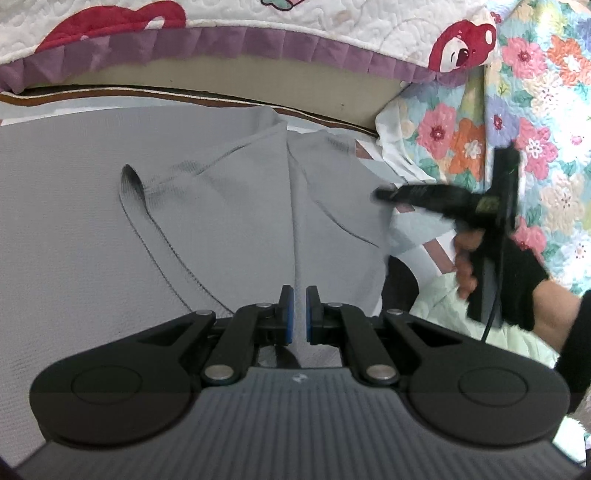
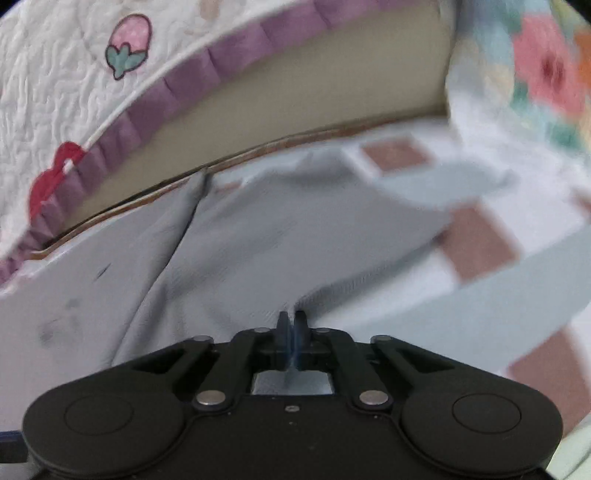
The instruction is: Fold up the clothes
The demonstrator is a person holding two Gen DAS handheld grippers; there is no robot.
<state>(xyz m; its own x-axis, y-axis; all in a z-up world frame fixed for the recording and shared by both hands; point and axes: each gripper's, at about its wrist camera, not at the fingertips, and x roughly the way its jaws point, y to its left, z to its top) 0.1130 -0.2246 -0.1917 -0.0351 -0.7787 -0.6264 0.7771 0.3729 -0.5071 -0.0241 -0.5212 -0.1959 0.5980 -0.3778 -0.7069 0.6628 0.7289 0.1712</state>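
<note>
Bedding: a checked sheet [image 2: 476, 243] in white, pale blue and brown squares covers the surface ahead of and to the right of the right jaws.
Quilted cover: a white quilt [image 1: 258, 14] with red and strawberry motifs and a purple ruffled edge runs across the far side, well beyond both sets of jaws.
Floral quilt: a flowered quilt [image 1: 535, 92] lies far right of the left jaws.
Garment: the grey knit garment [image 1: 221, 221] lies spread on the sheet directly ahead of and beneath the left jaws, with a ridge of fabric running away from them; its right edge is lifted.
Left gripper [image 1: 300, 314]: jaws stand apart with a narrow gap, blue pads facing, nothing between them; grey fabric shows below.
Right gripper [image 2: 292, 332]: jaws are pressed together on an edge of the grey garment, which rises in a tented fold ahead of them.
Hand [image 1: 517, 280]: a black-gloved hand grips the right gripper's handle, right of the left jaws.
</note>
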